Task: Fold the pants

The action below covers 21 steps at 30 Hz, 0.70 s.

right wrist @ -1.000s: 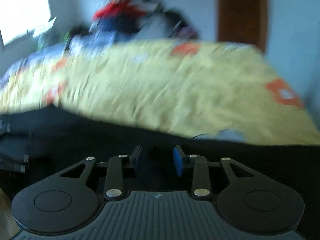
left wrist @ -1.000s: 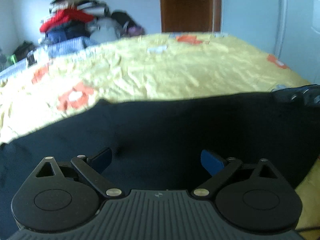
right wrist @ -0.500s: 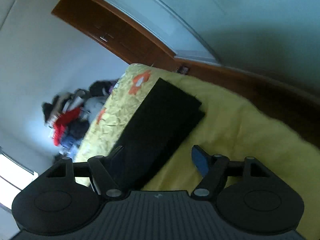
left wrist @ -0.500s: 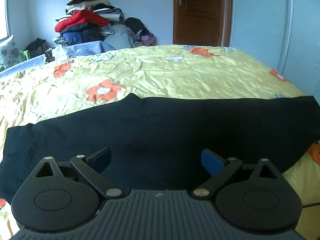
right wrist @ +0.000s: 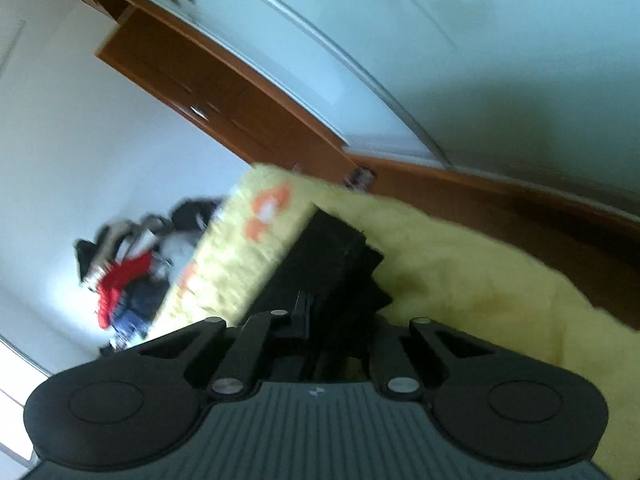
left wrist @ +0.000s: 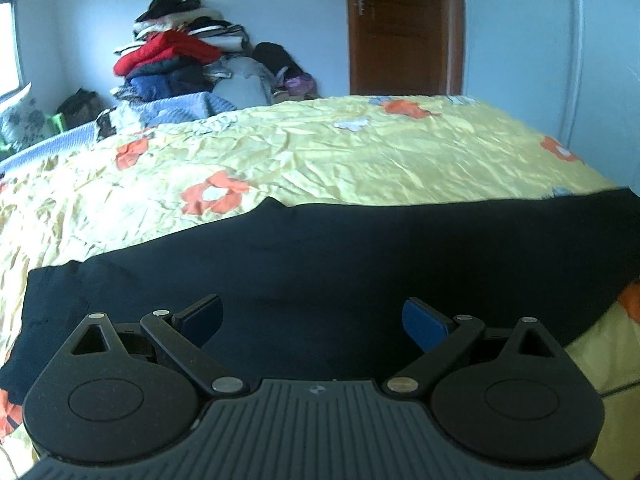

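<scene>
The left hand-held gripper (left wrist: 312, 322) is spread wide, with its two blue pads (left wrist: 420, 322) far apart and nothing between them. It hangs over the near part of the black pants (left wrist: 340, 256), and the cloth looks to lie just under the pads; I cannot tell if they touch it. The pants lie flat in a long dark band across the near side of the bed, running from the left edge of the left wrist view to the right edge. They rest on a yellow bedspread (left wrist: 340, 160) with orange flowers, and one orange flower (left wrist: 214, 196) sits just past the far edge of the pants. Farther back, at the far left of the bed, there is a tall pile of clothes (left wrist: 176, 64) with a red jacket in it. Behind the bed stand a brown wooden door (left wrist: 400, 28) and a pale wall. The right hand-held gripper (right wrist: 308, 320) is rolled to one side, so its view is tilted and a bit blurry. Its jaws have just been closing and are now pressed together. The end of the black pants (right wrist: 336, 256) lies right at its tips, with a bunched corner of the dark cloth sticking out just beyond them, but the picture is too dark and blurry there to tell if cloth is pinched. Past that end, the yellow bedspread (right wrist: 460, 272) spreads away to the right.
</scene>
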Each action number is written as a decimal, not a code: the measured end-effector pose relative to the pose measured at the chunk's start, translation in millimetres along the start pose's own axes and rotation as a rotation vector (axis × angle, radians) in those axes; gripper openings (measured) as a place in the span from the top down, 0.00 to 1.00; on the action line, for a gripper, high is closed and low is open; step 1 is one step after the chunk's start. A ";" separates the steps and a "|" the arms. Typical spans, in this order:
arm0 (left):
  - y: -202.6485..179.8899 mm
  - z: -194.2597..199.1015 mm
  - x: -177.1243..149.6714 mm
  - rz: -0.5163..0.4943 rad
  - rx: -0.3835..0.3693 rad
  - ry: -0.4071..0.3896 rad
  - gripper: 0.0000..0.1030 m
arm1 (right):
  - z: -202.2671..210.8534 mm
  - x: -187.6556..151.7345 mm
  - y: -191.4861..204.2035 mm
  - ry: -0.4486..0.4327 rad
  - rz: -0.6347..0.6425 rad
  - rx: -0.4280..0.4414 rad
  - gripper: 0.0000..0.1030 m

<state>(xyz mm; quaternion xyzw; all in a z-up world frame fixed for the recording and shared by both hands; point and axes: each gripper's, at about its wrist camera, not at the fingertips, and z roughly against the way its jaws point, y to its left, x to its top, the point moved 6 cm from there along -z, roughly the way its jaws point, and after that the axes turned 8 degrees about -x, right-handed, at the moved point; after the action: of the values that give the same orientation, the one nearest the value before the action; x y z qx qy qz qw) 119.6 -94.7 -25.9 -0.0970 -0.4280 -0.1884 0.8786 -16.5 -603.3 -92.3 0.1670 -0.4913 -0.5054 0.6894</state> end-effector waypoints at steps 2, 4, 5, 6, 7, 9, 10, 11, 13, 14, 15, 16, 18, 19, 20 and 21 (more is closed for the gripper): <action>5.8 0.0 1.7 0.031 0.004 0.000 0.04 | 17.0 8.5 14.7 -0.062 0.029 0.029 0.93; 10.3 0.8 2.6 0.049 0.013 -0.005 0.04 | 30.4 14.2 35.8 -0.117 0.080 0.049 0.93; 12.0 0.9 2.9 0.054 0.017 -0.004 0.04 | 32.3 15.6 44.0 -0.128 0.095 0.057 0.93; 13.7 1.4 3.1 0.058 0.021 -0.004 0.04 | 36.2 14.0 57.8 -0.137 0.122 0.076 0.93; 15.3 2.0 3.1 0.060 0.025 -0.007 0.04 | 38.3 11.7 70.8 -0.140 0.154 0.095 0.93; 19.6 3.9 4.0 0.064 0.039 -0.015 0.04 | 43.7 -2.9 110.3 -0.142 0.266 0.148 0.93; 21.4 4.7 4.5 0.066 0.046 -0.017 0.04 | 45.4 -12.4 128.6 -0.136 0.322 0.176 0.93; 23.8 5.8 4.7 0.070 0.054 -0.021 0.04 | 47.0 -25.0 149.0 -0.127 0.384 0.206 0.93; 28.7 7.7 4.2 0.079 0.065 -0.024 0.04 | 45.9 -57.0 188.1 -0.089 0.502 0.268 0.93; 31.4 8.6 3.9 0.083 0.070 -0.023 0.04 | 43.6 -77.1 206.7 -0.058 0.559 0.302 0.93; 33.9 9.4 3.4 0.086 0.076 -0.023 0.04 | 39.7 -99.4 223.9 -0.025 0.617 0.334 0.93; 36.7 10.3 2.5 0.088 0.085 -0.024 0.04 | 35.8 -120.1 237.4 0.000 0.665 0.356 0.93; 43.3 11.3 0.4 0.093 0.105 -0.017 0.04 | 23.6 -167.0 261.5 0.078 0.755 0.400 0.93; 46.8 12.1 -0.2 0.098 0.115 -0.014 0.04 | 14.1 -192.5 270.9 0.127 0.796 0.420 0.93; 51.0 12.8 -1.3 0.104 0.123 -0.012 0.04 | 5.1 -217.2 277.9 0.173 0.838 0.433 0.93; 55.1 14.4 -2.3 0.112 0.129 -0.012 0.04 | -4.0 -245.1 282.4 0.225 0.897 0.435 0.93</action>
<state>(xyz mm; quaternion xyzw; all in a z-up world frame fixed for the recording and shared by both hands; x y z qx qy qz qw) 130.8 -39.2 -19.3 -0.0649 -0.4384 -0.1102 0.8896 135.8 -270.9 -13.5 0.1327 -0.5311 -0.0246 0.8365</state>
